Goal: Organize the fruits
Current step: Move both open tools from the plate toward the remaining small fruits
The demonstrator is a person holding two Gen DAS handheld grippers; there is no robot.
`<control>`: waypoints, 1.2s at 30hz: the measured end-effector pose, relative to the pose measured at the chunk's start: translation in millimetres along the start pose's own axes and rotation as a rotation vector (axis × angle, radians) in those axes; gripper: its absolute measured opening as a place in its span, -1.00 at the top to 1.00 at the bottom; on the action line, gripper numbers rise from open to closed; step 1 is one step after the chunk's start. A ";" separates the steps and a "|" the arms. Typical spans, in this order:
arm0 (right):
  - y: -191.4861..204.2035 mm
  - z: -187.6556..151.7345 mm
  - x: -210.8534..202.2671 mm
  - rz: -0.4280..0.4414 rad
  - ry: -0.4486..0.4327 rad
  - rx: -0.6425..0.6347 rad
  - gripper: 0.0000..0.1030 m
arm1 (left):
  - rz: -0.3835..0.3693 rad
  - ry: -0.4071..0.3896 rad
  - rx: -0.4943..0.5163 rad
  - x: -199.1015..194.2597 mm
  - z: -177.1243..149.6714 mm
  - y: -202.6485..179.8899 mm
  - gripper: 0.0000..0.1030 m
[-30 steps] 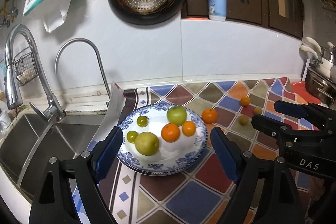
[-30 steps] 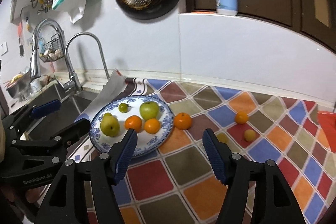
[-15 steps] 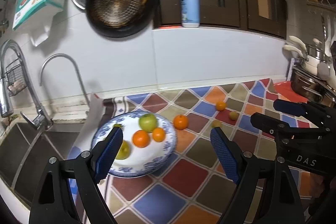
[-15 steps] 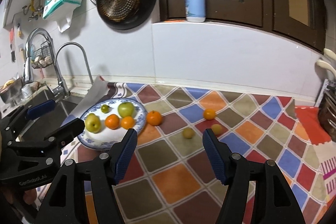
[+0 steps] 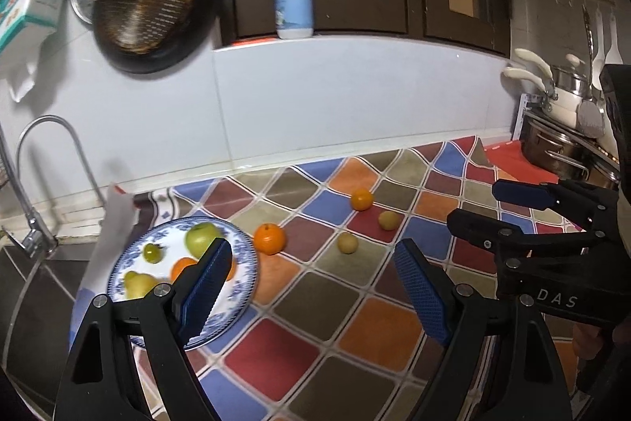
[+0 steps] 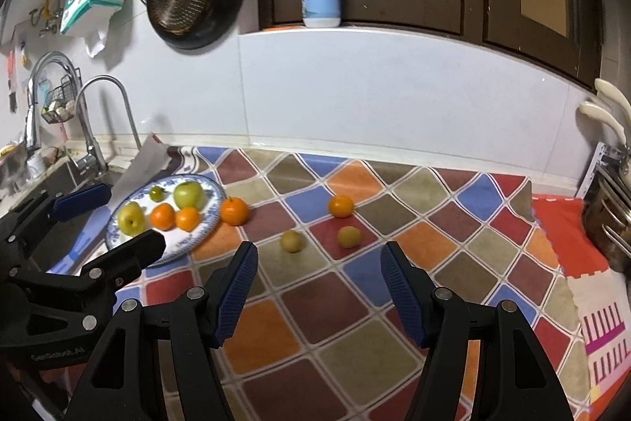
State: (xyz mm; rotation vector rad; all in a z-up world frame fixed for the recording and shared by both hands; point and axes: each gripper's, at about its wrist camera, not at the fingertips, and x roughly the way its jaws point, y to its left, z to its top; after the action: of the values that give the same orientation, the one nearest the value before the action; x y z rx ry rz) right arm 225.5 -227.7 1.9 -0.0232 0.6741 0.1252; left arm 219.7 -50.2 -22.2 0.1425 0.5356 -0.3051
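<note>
Though loose, fruits (image 6: 292, 240) beyond right claw (image 6: 317, 273).

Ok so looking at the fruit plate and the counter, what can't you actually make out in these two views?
- Left wrist view: the left tongs' near finger covers part of the plate and one orange on it.
- Left wrist view: motion blur smears the plate's fruit, such as the pear.
- Right wrist view: the left tongs' arm hides the plate's near rim.
- Both views: the two small yellowish fruits are too small to identify.
</note>
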 end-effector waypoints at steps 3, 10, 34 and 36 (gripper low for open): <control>-11.0 -1.2 9.5 0.003 0.016 -0.002 -0.27 | -0.011 0.021 0.008 14.7 1.2 -8.2 -0.60; -30.2 -4.3 37.1 0.023 0.053 -0.007 -0.27 | -0.014 0.065 0.037 48.0 2.4 -20.1 -0.52; -42.8 -10.0 145.0 0.097 0.193 -0.105 -0.05 | -0.092 0.222 0.084 154.4 -12.0 -22.6 0.00; -42.3 -10.2 150.8 0.102 0.202 -0.106 -0.02 | -0.104 0.244 0.085 160.4 -12.7 -22.4 0.09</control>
State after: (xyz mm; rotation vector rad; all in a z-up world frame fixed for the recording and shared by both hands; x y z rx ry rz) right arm 341.1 -254.1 -100.9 -0.1049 0.8700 0.2591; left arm 337.3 -108.5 -117.9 0.2359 0.7733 -0.4150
